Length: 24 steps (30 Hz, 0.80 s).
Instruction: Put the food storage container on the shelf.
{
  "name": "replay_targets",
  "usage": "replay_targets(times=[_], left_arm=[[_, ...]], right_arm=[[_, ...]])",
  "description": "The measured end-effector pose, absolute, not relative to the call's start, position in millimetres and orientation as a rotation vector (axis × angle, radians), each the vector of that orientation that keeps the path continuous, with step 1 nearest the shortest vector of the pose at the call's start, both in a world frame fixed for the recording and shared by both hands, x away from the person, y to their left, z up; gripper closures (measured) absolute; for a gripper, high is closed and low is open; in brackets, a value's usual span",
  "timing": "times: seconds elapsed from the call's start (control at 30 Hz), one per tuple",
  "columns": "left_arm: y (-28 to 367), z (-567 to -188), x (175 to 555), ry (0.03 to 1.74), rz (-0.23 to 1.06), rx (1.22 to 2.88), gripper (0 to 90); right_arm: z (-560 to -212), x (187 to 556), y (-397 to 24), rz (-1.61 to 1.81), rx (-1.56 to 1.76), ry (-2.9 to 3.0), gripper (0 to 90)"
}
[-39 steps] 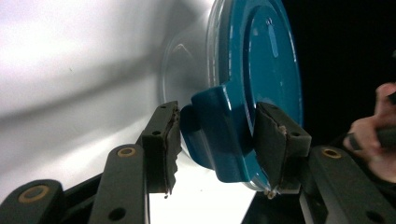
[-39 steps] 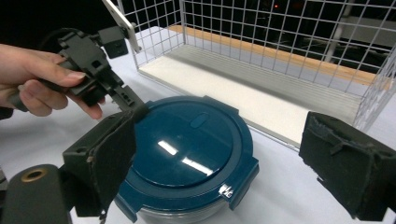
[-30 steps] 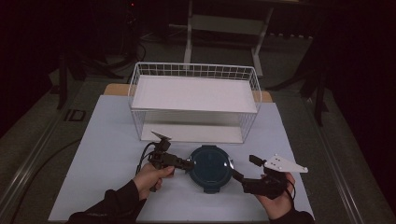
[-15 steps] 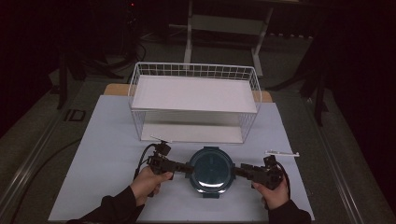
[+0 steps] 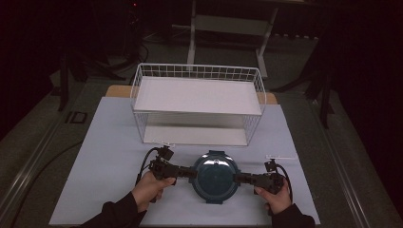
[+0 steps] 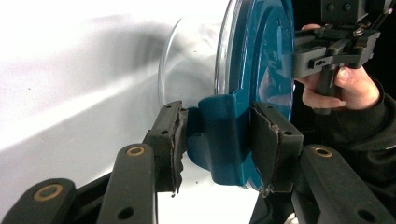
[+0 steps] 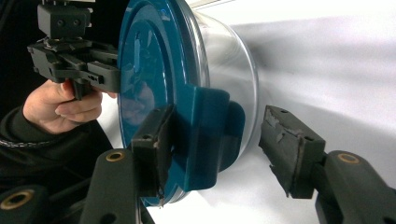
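Container (image 5: 215, 175), blue-lidded, sits near the table (image 5: 109, 142) edge; left gripper (image 5: 189, 172) at nine o'clock clamps its latch, right gripper (image 5: 239, 178) at three straddles the opposite latch, jaws apart.

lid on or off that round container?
On. The blue lid sits over the clear bowl, its side latch folded down the wall.

no readable text, labels, brands or numbers on anything in view

teal lid (image 5: 215, 175), clear bowl (image 7: 229, 70), white wire basket (image 5: 197, 102), black grippers.
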<state>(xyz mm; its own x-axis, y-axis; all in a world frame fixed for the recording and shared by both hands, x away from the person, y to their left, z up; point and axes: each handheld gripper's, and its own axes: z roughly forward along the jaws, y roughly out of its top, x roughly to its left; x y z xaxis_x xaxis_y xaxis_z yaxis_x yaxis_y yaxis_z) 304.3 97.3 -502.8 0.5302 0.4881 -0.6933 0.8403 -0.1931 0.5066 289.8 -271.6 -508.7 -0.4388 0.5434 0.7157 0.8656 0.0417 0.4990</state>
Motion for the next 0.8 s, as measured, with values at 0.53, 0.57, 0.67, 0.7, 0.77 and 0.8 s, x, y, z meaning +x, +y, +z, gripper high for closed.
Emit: replay_targets(times=[0.53, 0.57, 0.67, 0.7, 0.77, 0.8], left_arm=[[94.1, -499.5, 292.0, 1.144, -0.413, 1.831, 55.1], [94.0, -499.1, 291.3, 1.142, -0.410, 1.831, 55.2], [94.6, -495.8, 289.8, 1.136, -0.380, 1.833, 55.4], [94.6, -495.8, 289.8, 1.136, -0.380, 1.833, 55.4], [97.5, -486.9, 290.8, 1.112, -0.344, 1.831, 55.4], [98.5, -484.4, 291.4, 1.105, -0.333, 1.831, 55.4]], right_arm=[[-508.5, 285.8, -271.2, -1.369, -1.386, -1.949, 56.8], [-507.8, 284.6, -271.0, -1.371, -1.389, -1.951, 56.8], [-506.0, 283.3, -269.9, -1.380, -1.386, -1.965, 56.7], [-506.0, 283.3, -269.9, -1.380, -1.386, -1.965, 56.7], [-499.5, 284.4, -267.7, -1.412, -1.366, -1.979, 56.8], [-496.4, 285.2, -266.8, -1.418, -1.359, -1.990, 56.8]])
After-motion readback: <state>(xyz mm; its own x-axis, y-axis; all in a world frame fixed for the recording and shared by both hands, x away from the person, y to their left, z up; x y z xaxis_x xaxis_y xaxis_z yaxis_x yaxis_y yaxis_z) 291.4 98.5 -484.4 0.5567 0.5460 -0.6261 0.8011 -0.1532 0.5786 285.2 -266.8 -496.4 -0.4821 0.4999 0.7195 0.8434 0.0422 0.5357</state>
